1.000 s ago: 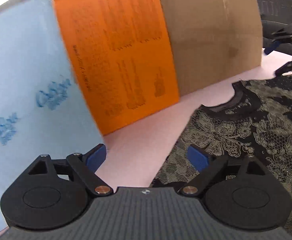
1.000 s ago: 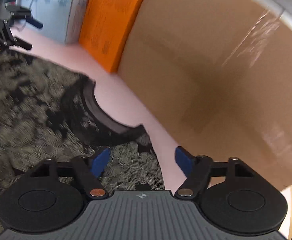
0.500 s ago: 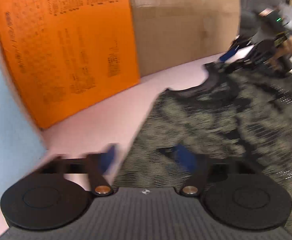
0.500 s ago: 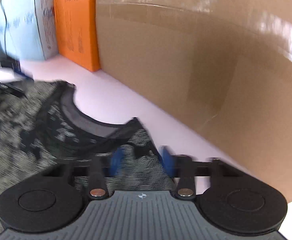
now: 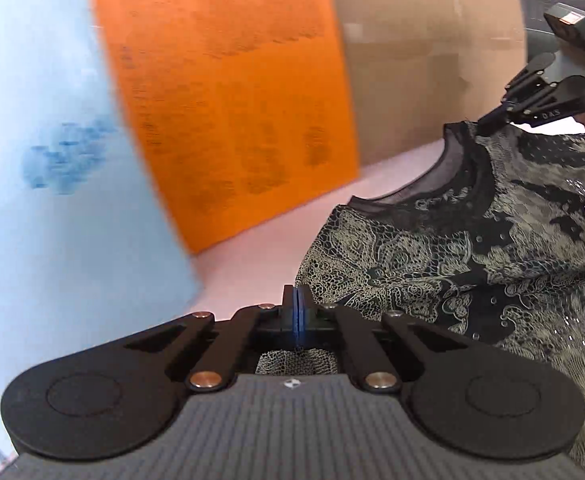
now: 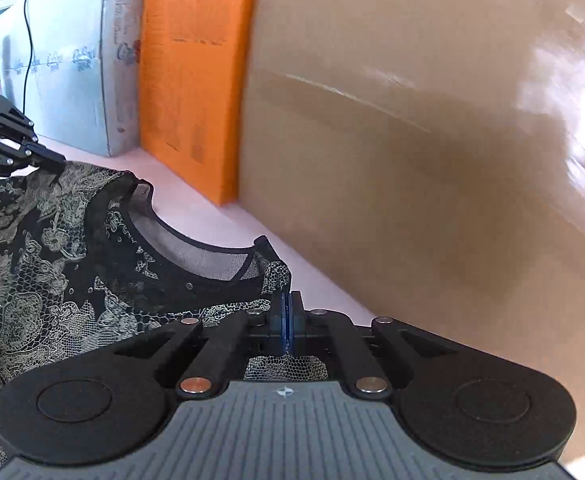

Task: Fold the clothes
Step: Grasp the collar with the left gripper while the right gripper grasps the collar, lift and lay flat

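Observation:
A black top with pale lace print [image 5: 472,248] lies on the pink table [image 5: 252,256], its scooped neckline [image 5: 432,184] facing the boxes. My left gripper [image 5: 297,300] is shut on the top's left shoulder edge. My right gripper [image 6: 286,304] is shut on the right shoulder by the neckline [image 6: 196,248]; the top [image 6: 52,248] spreads to its left. Each gripper shows in the other's view: the right one [image 5: 488,120] at the far shoulder, the left one [image 6: 48,162] at the far left. The cloth looks lifted and taut between them.
Three boxes stand along the table's far edge: a pale blue one [image 5: 52,160], an orange one [image 5: 228,92] and a brown cardboard one [image 5: 432,56]. In the right wrist view the brown box [image 6: 432,140] is close on the right, with a strip of pink table [image 6: 228,220] before it.
Both grippers were open over the shoulders a second ago. They have closed on the top's shoulder edges and the cloth has risen slightly between them.

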`<action>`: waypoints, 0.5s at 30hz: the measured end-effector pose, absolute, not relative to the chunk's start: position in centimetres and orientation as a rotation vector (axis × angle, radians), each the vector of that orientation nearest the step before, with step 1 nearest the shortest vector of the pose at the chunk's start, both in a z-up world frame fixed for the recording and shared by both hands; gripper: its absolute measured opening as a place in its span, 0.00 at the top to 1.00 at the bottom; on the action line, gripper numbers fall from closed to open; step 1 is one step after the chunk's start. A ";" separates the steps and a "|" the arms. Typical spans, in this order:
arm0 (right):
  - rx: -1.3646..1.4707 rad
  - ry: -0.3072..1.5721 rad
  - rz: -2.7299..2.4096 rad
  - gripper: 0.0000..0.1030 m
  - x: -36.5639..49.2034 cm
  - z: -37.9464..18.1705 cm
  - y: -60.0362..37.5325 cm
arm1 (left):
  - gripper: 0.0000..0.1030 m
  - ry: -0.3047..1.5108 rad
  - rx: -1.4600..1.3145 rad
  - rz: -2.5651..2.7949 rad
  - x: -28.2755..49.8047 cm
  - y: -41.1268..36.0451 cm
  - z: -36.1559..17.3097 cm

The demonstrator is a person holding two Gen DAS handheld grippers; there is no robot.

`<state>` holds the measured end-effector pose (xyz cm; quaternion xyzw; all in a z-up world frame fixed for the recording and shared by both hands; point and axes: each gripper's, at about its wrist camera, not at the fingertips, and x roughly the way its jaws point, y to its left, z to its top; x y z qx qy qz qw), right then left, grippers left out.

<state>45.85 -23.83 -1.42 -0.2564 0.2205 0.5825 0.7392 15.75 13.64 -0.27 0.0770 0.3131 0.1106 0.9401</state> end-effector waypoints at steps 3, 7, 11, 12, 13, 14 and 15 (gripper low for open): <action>-0.576 0.470 1.283 0.98 45.3 -1.8 -21.1 | 1.00 0.647 0.178 0.299 15.2 14.6 0.2; -0.644 0.476 1.230 0.97 44.3 -3.6 -18.1 | 0.97 0.691 0.171 0.404 15.0 15.1 -0.8; -0.664 0.391 1.150 0.96 43.0 -3.0 -19.2 | 0.63 0.663 0.100 0.401 13.2 12.5 -0.3; -0.649 0.371 1.124 0.94 42.9 -2.4 -20.1 | 0.60 0.648 0.082 0.405 12.2 12.3 0.2; -0.639 0.354 1.096 0.90 42.7 -1.7 -21.2 | 0.60 0.637 0.057 0.412 10.9 12.7 0.8; -0.624 0.346 1.080 0.89 42.5 -0.9 -22.5 | 0.58 0.633 0.028 0.416 9.5 13.1 1.3; -0.607 0.346 1.075 0.86 42.3 -0.3 -23.8 | 0.55 0.636 0.007 0.423 8.1 13.5 1.7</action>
